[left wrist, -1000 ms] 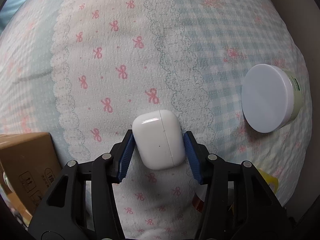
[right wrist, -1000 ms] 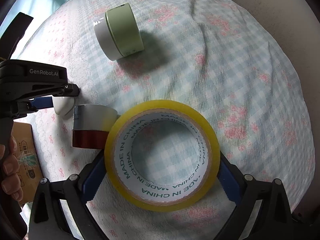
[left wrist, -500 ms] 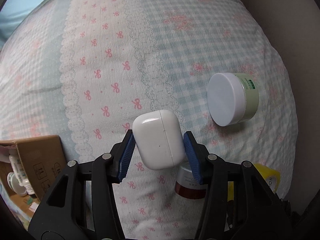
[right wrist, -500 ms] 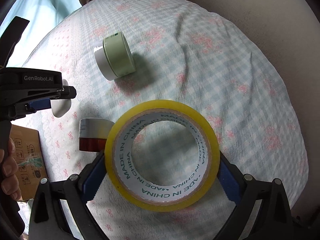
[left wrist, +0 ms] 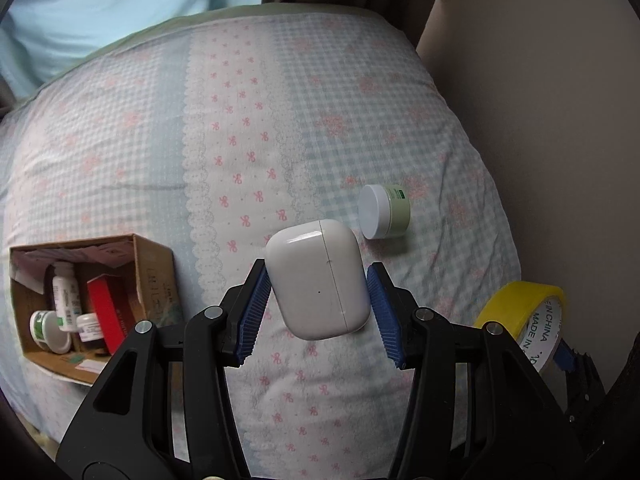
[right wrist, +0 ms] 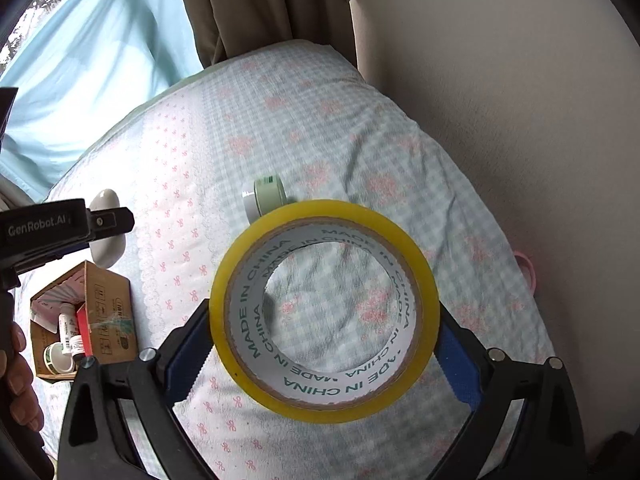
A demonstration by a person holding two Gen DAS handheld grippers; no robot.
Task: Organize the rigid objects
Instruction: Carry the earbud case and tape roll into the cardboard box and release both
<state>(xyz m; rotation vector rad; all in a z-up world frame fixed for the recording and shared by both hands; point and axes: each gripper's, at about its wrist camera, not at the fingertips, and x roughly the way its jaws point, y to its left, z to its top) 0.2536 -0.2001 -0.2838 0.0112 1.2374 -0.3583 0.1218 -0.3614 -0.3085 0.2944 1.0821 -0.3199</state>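
Right now the white earbud case (left wrist: pixel 317 280) hangs in the air above the bed, pinched across its sides between the blue pads of the left gripper (left wrist: pixel 316 308). Beside it, the roll of yellow tape (right wrist: pixel 323 310) is held the same way, the right gripper (right wrist: pixel 324 348) spread wide around its outer rim and clamped on it, with the bedspread showing through the core.

Below and to the left sits the open cardboard box (left wrist: pixel 154 276) on the bed, already holding small bottles, a red carton and a couple of little jars. One green jar with a white lid (left wrist: pixel 384 212) lies on its side on the checked bedspread (left wrist: pixel 240 140), well apart from the box and not yet gathered.

I'd say this is the carrying step: both items are lifted and headed for the box. Next, each hand needs to swing over the box opening, one at a time since the opening looks tight, lower until the item is inside the walls, then let go. The tape roll is broad and may need tilting to fit beside the carton. The smooth case could slip if the grip loosens early.
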